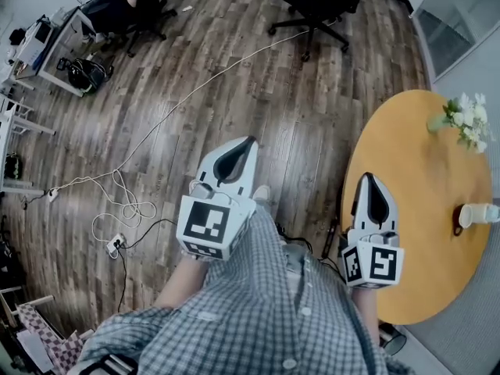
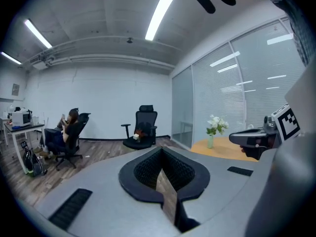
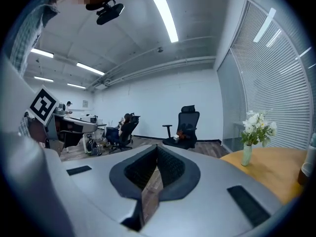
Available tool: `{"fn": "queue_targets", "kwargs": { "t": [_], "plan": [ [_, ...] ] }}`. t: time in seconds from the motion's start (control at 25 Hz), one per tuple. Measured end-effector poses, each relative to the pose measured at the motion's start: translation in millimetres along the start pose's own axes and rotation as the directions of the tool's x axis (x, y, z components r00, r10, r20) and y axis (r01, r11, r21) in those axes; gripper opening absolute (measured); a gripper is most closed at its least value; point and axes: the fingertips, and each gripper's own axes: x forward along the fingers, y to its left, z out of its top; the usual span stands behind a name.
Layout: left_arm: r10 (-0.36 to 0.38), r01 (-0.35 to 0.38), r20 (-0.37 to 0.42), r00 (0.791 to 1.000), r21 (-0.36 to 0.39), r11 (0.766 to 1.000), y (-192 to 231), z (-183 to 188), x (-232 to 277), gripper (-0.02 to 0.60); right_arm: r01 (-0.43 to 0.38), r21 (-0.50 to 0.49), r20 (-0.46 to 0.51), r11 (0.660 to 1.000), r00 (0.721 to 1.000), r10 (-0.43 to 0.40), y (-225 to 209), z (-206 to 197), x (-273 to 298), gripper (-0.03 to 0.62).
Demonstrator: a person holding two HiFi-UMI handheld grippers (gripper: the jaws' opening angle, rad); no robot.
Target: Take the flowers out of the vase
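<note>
White flowers (image 1: 467,119) stand in a slim pale-green vase (image 1: 439,122) at the far side of a round orange table (image 1: 422,209). The left gripper view shows the flowers (image 2: 216,125) and vase (image 2: 211,141) far off to the right. In the right gripper view the flowers (image 3: 256,125) and vase (image 3: 246,154) are nearer, still right of the jaws. My left gripper (image 1: 248,141) is shut and empty, held over the wooden floor to the left of the table. My right gripper (image 1: 369,176) is shut and empty at the table's near-left edge, well short of the vase.
A white cup (image 1: 476,215) sits on the table's right side. A black office chair (image 1: 316,2) stands beyond the table. White cables (image 1: 117,201) trail across the floor at left. A seated person (image 2: 69,132) and desks are at the far left. Glass walls with blinds run behind the table.
</note>
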Motion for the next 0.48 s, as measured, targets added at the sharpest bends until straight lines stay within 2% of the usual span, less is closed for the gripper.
{"fn": "queue_targets", "kwargs": {
  "t": [0.24, 0.48],
  "plan": [
    [-0.047, 0.048, -0.005, 0.999, 0.021, 0.999, 52, 17, 56, 0.008, 0.045, 0.005, 0.003, 0.999, 0.999, -0.045, 3, 18, 67, 0.009],
    [-0.091, 0.090, 0.007, 0.996, 0.034, 0.995, 92, 28, 95, 0.008, 0.112, 0.005, 0.017, 0.994, 0.994, -0.112, 2, 29, 112, 0.009]
  ]
}}
